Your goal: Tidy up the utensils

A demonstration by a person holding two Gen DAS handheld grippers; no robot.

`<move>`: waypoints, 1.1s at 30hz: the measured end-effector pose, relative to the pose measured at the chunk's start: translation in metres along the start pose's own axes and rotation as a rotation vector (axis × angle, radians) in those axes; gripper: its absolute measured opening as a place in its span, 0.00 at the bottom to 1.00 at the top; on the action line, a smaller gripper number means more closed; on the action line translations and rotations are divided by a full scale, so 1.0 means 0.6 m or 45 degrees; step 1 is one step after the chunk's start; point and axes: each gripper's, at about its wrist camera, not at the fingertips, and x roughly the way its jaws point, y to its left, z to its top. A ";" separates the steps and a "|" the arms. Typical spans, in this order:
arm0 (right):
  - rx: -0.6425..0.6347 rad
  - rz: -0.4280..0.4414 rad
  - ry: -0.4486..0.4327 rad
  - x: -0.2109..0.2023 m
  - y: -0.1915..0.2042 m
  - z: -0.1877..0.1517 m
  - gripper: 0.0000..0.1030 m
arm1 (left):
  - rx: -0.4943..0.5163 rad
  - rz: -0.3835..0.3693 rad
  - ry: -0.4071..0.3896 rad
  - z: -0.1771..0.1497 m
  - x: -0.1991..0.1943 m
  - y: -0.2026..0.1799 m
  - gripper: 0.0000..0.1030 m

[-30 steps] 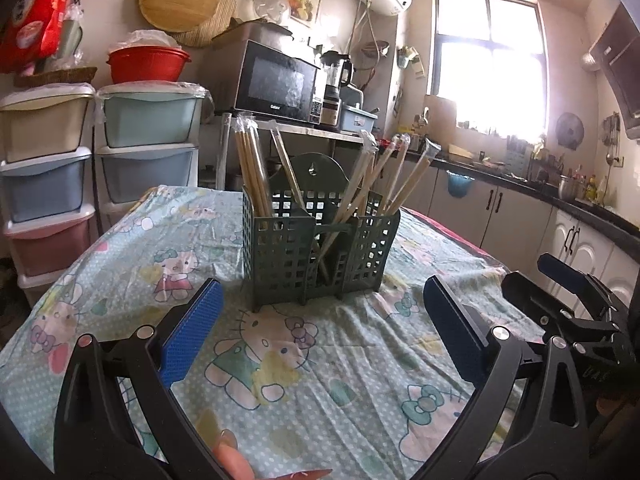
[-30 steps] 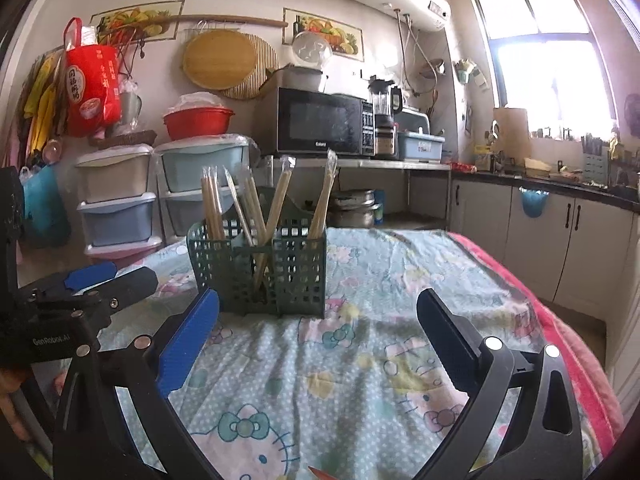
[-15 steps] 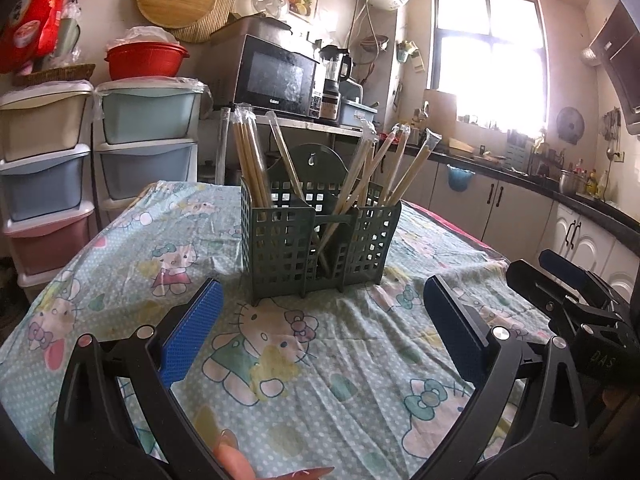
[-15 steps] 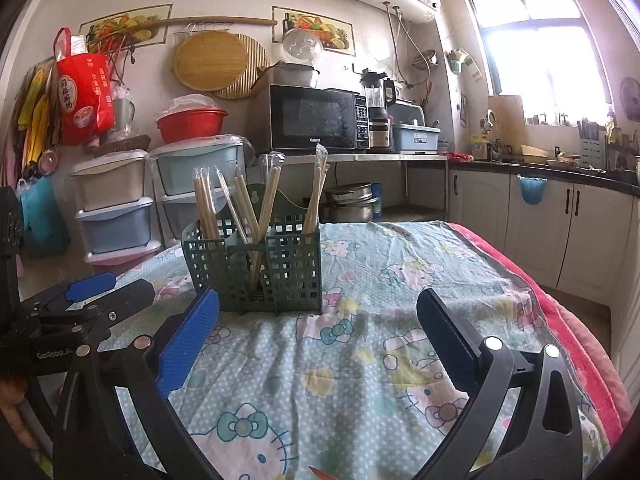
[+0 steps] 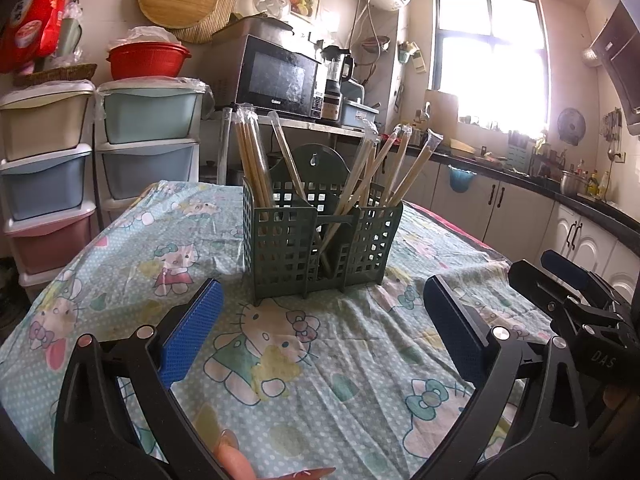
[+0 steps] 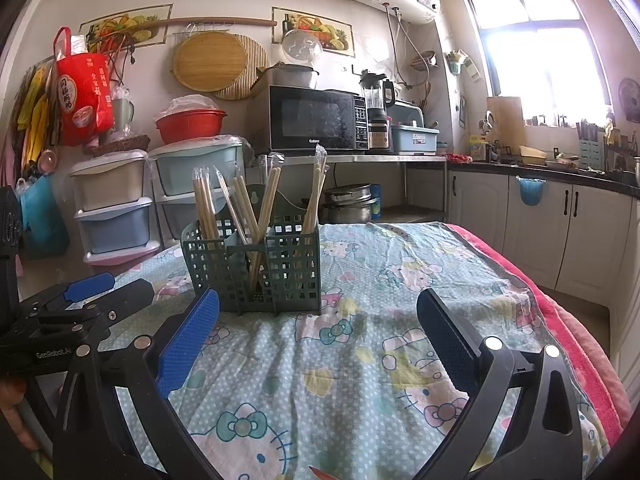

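A dark green lattice utensil holder (image 5: 320,246) stands upright on the table, also in the right wrist view (image 6: 256,268). Several wrapped wooden chopsticks (image 5: 256,168) stand in its compartments, some upright at the left, others leaning right (image 5: 396,168); they show in the right wrist view too (image 6: 256,204). My left gripper (image 5: 320,332) is open and empty, just in front of the holder. My right gripper (image 6: 320,340) is open and empty, in front of the holder and a little to its right. Each gripper shows in the other's view: the right (image 5: 572,292), the left (image 6: 80,300).
The table wears a Hello Kitty cloth (image 5: 260,344), with a red edge at the right (image 6: 560,320). Stacked plastic drawers (image 5: 148,140), a microwave (image 5: 280,76) on a shelf and kitchen cabinets (image 6: 540,224) stand beyond the table.
Both grippers have moved a little closer to the holder, which looks larger now. Both stay open and empty. The holder and chopsticks have not moved.
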 end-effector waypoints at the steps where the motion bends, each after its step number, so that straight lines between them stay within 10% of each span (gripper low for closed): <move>1: 0.000 0.001 0.000 0.000 0.000 0.000 0.94 | -0.001 0.002 0.000 0.000 -0.001 0.000 0.90; 33: 0.000 -0.001 0.001 0.000 0.001 0.000 0.94 | -0.002 0.002 0.001 0.000 -0.001 0.002 0.90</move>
